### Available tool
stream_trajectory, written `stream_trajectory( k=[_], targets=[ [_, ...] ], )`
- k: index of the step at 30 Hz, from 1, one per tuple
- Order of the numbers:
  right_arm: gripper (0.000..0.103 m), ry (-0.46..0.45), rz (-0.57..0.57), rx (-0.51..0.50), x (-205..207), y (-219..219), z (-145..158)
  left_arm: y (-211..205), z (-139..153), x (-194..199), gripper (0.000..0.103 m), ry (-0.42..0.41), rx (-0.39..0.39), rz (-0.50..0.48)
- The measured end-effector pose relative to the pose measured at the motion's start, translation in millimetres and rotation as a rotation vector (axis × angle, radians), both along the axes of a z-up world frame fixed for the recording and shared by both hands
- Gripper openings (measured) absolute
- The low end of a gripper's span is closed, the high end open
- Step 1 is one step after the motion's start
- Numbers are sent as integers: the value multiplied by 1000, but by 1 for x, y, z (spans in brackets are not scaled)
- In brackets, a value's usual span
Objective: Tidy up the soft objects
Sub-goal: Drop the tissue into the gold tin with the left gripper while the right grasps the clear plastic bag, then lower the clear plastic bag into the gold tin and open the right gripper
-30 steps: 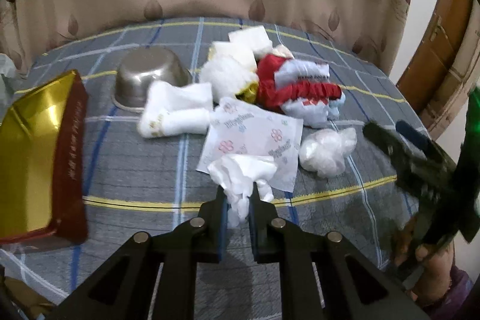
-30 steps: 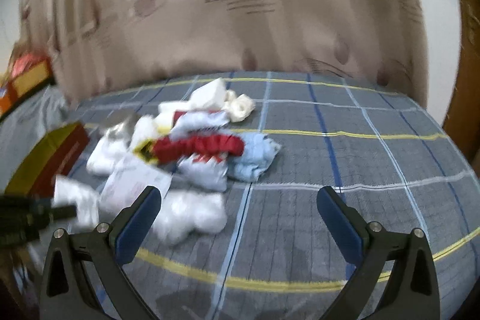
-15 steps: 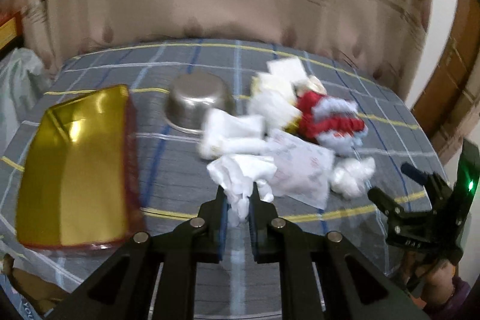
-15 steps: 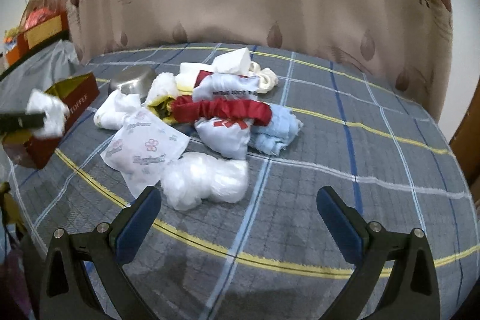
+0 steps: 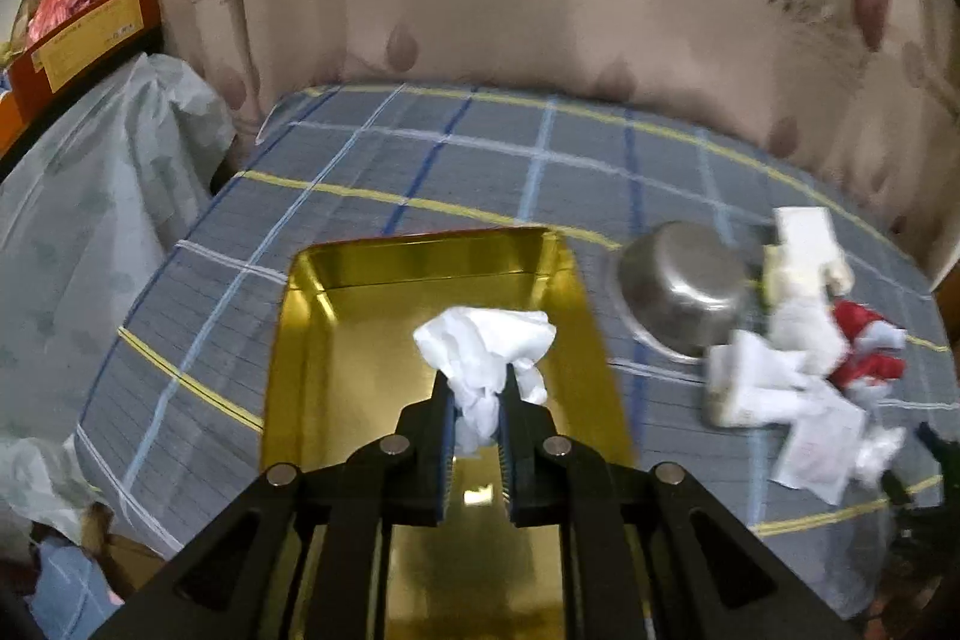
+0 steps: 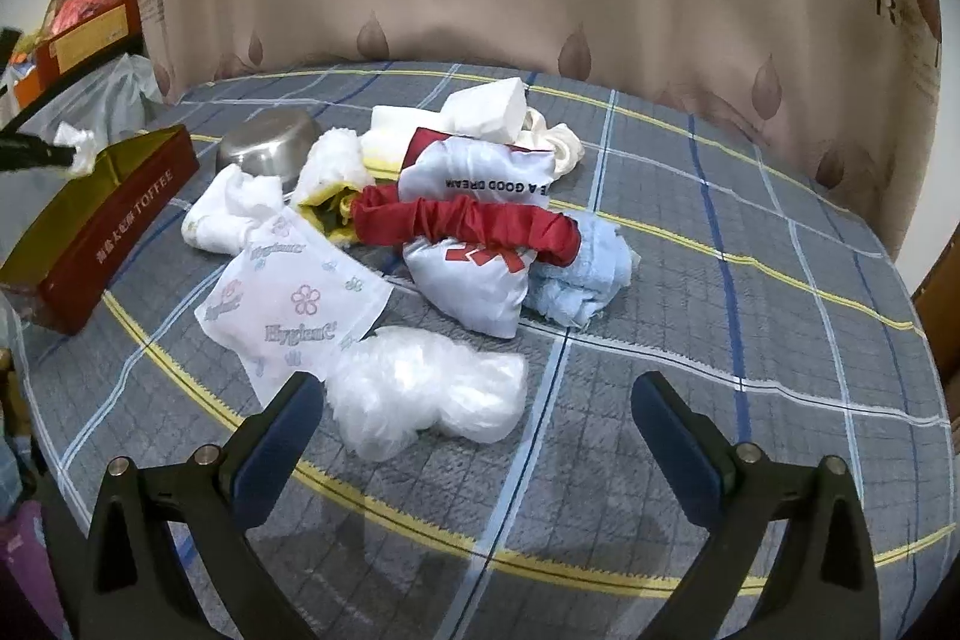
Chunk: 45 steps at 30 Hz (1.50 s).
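Note:
My left gripper (image 5: 477, 394) is shut on a crumpled white tissue (image 5: 486, 349) and holds it above the open gold-lined box (image 5: 336, 370). From the right wrist view the same tissue (image 6: 75, 145) hangs over the red toffee box (image 6: 114, 214) at the far left. My right gripper (image 6: 474, 424) is open and empty, just short of a clear plastic bag bundle (image 6: 426, 391). Behind it lies a pile of soft things: a Hygienic tissue pack (image 6: 288, 292), a white pillow with a red scrunchie (image 6: 468, 220), a blue cloth (image 6: 588, 268) and white socks (image 6: 234, 208).
A steel bowl (image 5: 678, 292) stands upside down between the box and the pile. The round table has a grey checked cloth (image 6: 720, 340). A curtain hangs behind it. A plastic-covered heap (image 5: 90, 196) and shelves with boxes stand at the left.
My left gripper has carried the white tissue leftward from the pile to above the gold box. My right gripper has steadied low in front of the plastic bundle, still open.

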State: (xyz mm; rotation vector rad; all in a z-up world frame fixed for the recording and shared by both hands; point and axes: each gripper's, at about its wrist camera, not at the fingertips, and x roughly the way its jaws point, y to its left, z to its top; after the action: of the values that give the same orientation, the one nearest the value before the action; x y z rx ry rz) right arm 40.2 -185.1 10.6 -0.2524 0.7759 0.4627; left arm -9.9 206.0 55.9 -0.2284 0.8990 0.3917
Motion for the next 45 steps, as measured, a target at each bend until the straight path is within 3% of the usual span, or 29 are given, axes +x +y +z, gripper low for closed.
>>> stream_trajectory(
  k=[4,10,13,15,16,17,20,27,32,38,42,45],
  targets=[
    [102,3,23,-45,4,3,-3,24,-19,10,13,58,-30,24],
    [103,38,103,-92,12,12,-11,27,-36,18,14,92,-22,34],
    [99,79,142,-85,17,13,-16,28,-42,24,22,131,-8,30],
    [68,123,155,-74,20,13,-21,27,-42,26,30,145,36,41],
    [40,148,155,-81,23,13,-24,26,-41,27,37,144,64,46],
    [39,157,156,-79,24,13,-26,25,-41,26,44,142,85,49],
    [35,158,169,-75,20,11,-23,24,-36,25,45,125,110,49],
    [33,140,153,-44,4,3,-11,26,-22,16,45,77,48,52],
    [33,131,185,19,-7,17,16,20,-8,-8,45,16,7,76],
    [33,113,322,123,-14,88,64,-2,1,-54,46,-4,12,151],
    [33,131,453,170,-16,165,86,-11,3,-93,46,-24,8,226],
    [33,163,534,153,-14,232,87,-11,0,-111,48,-4,43,258]
  ],
)
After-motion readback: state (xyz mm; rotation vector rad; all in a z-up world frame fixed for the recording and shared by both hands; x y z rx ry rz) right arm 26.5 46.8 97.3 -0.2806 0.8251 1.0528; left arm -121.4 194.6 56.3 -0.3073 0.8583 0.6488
